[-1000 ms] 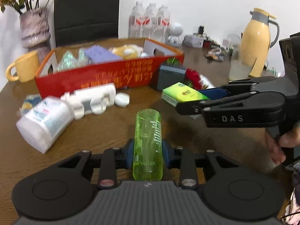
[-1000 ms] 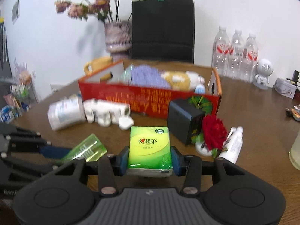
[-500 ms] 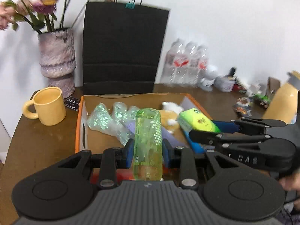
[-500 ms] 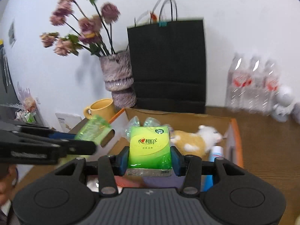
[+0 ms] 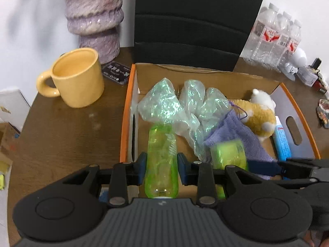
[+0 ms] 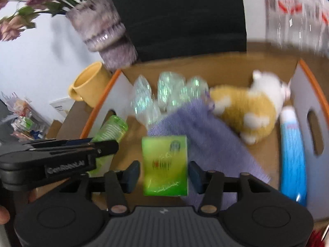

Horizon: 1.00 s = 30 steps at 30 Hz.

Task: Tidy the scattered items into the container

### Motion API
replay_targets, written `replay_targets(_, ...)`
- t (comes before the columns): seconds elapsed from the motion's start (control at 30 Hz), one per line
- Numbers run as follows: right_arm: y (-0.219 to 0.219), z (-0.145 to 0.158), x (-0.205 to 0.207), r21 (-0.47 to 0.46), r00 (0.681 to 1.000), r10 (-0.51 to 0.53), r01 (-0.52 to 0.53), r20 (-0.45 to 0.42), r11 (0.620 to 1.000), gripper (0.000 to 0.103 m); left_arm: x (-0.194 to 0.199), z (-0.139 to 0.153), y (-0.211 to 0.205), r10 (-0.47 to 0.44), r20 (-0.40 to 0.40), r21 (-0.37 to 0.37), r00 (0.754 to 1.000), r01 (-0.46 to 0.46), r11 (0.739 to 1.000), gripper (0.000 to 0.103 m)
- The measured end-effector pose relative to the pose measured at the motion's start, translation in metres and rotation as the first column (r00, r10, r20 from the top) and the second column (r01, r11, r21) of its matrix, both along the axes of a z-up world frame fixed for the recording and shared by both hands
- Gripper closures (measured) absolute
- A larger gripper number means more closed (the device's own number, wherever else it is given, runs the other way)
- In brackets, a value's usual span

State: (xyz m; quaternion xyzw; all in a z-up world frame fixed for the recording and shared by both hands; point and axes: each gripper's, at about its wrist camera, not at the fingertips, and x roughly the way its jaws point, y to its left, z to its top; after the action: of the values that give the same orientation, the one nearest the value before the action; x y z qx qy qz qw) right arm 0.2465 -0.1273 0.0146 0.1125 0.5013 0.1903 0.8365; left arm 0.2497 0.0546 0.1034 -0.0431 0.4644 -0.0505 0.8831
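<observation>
The orange-rimmed cardboard box (image 5: 125, 123) lies right below both grippers. My left gripper (image 5: 162, 168) is shut on a clear green bottle (image 5: 161, 154), held over the box's left end; the right wrist view shows that bottle (image 6: 112, 128) sticking out past the left fingers (image 6: 98, 147). My right gripper (image 6: 164, 173) stands open, with a thin gap on each side of the green tissue pack (image 6: 164, 164). The pack is blurred and loose above the purple cloth (image 6: 205, 127). From the left wrist view the pack (image 5: 228, 156) is just left of the right gripper's fingers (image 5: 296, 165).
Inside the box lie shiny plastic bags (image 5: 170, 105), a yellow-white plush toy (image 5: 259, 111) and a blue tube (image 5: 282, 142). A yellow mug (image 5: 76, 78) and a purple vase (image 5: 94, 16) stand left of the box. Behind it are a black bag (image 5: 195, 14) and water bottles (image 5: 273, 39).
Both grippers have moved forward and down from above the table to low over the box. The right gripper's fingers have parted and the tissue pack has come loose.
</observation>
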Motion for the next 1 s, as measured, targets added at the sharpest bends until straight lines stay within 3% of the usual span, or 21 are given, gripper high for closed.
replay_targets(0.03, -0.002, 0.0, -0.002, 0.016, 1.0, 0.01, -0.01, -0.005, 1.0, 0.028, -0.003, 0.002, 0.003, 0.004, 0.013, -0.023, 1.0, -0.003, 1.0, 0.037)
replay_targets(0.07, -0.003, 0.001, -0.004, 0.032, 1.0, 0.021, -0.02, -0.01, 0.999, 0.025, -0.005, 0.006, 0.006, -0.001, 0.019, -0.058, 1.0, 0.002, 0.998, 0.032)
replay_targets(0.13, -0.006, 0.004, -0.008, 0.037, 0.999, 0.029, -0.028, -0.019, 0.999, 0.024, -0.006, 0.013, 0.009, -0.013, 0.027, -0.103, 1.0, 0.016, 0.995, 0.032)
replay_targets(0.3, -0.011, 0.024, -0.013, -0.068, 0.999, 0.034, -0.036, -0.037, 0.997, 0.019, -0.018, 0.03, -0.001, -0.038, 0.037, 0.003, 0.999, 0.038, 0.999, 0.03)
replay_targets(0.47, -0.021, 0.036, -0.021, -0.197, 0.994, 0.028, -0.048, -0.105, 0.979, 0.016, -0.032, 0.037, -0.002, -0.057, -0.009, 0.024, 0.998, 0.057, 0.998, 0.027)
replay_targets(0.63, -0.037, 0.044, -0.039, -0.26, 0.997, 0.012, -0.033, -0.082, 0.965, 0.015, -0.051, 0.047, -0.006, -0.059, -0.003, 0.052, 0.998, 0.059, 0.997, 0.02)
replay_targets(0.8, -0.05, 0.055, -0.046, -0.272, 0.992, -0.005, -0.031, -0.13, 0.962, 0.01, -0.062, 0.045, -0.017, -0.04, -0.027, 0.13, 0.999, 0.043, 0.991, 0.009)
replay_targets(0.87, -0.052, 0.057, -0.047, -0.278, 0.992, 0.0, -0.036, -0.128, 0.96, 0.008, -0.061, 0.043, -0.018, -0.039, -0.036, 0.116, 0.999, 0.043, 0.992, 0.003)
replay_targets(1.0, -0.056, 0.055, -0.047, -0.311, 0.992, 0.011, -0.05, -0.124, 0.949, 0.008, -0.058, 0.039, -0.021, -0.038, -0.054, 0.081, 0.998, 0.042, 0.996, 0.002)
